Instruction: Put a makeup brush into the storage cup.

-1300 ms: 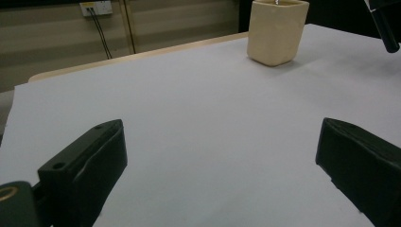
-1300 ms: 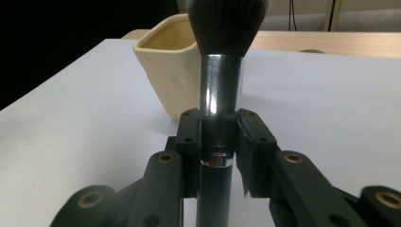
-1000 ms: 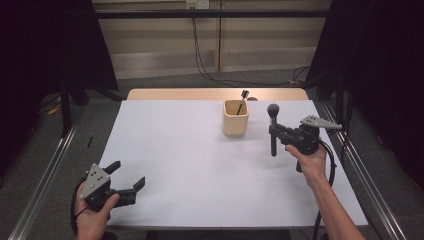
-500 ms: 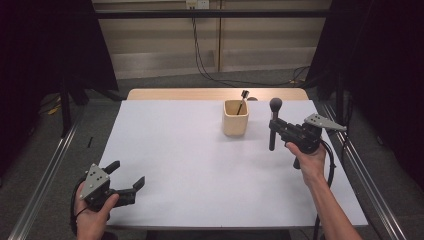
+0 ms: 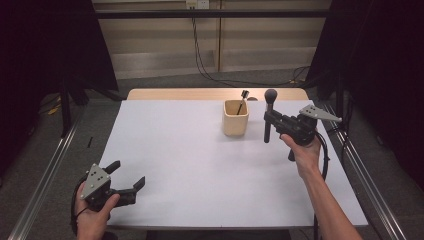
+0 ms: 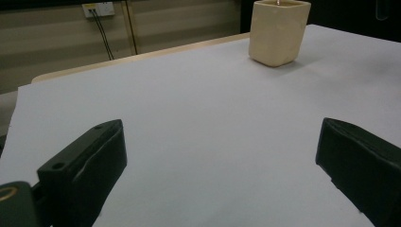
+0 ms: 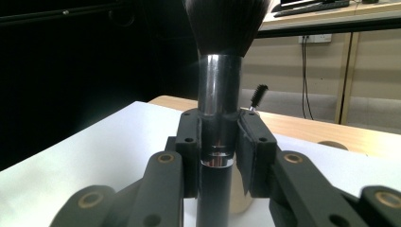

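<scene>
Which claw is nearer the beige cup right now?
Right. The right claw, shut on the makeup brush, is just to the right of the beige cup. The left claw is open at the table's near left corner, far from it.

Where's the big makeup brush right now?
In the high view the makeup brush stands upright in the right gripper, lifted off the table just right of the beige cup; the right gripper view shows the jaws clamped on its metal ferrule.
</scene>
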Available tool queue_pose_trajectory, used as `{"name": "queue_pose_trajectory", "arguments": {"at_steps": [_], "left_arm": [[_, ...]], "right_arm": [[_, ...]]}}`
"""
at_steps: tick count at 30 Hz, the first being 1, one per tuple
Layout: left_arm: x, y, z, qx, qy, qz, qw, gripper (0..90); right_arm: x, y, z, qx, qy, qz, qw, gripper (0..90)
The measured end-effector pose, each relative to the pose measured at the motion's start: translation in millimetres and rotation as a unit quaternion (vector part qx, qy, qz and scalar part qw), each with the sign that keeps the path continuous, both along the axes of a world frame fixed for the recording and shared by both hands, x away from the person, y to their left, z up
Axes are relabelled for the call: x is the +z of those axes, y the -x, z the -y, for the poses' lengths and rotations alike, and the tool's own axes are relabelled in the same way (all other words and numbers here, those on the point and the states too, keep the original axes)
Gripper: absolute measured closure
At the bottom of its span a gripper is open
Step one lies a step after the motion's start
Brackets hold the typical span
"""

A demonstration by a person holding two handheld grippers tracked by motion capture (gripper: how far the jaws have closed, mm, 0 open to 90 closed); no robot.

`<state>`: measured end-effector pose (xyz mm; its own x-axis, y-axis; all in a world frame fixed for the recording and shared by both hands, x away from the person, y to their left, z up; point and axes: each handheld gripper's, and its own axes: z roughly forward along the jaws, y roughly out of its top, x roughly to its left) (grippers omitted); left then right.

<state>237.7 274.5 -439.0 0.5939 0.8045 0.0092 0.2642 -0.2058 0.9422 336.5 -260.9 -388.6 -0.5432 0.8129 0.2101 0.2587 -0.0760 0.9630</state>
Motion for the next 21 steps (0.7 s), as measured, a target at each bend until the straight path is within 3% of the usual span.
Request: {"name": "queue_pose_trajectory", "arguments": {"at_steps": [21], "left_arm": [[-1.9, -0.7, 1.7, 0.01, 0.031, 0.003, 0.9994, 2.6]], "right_arm": [[23.4, -25.2, -18.0, 0.007, 0.007, 0.017, 0.9998, 73.3]]}}
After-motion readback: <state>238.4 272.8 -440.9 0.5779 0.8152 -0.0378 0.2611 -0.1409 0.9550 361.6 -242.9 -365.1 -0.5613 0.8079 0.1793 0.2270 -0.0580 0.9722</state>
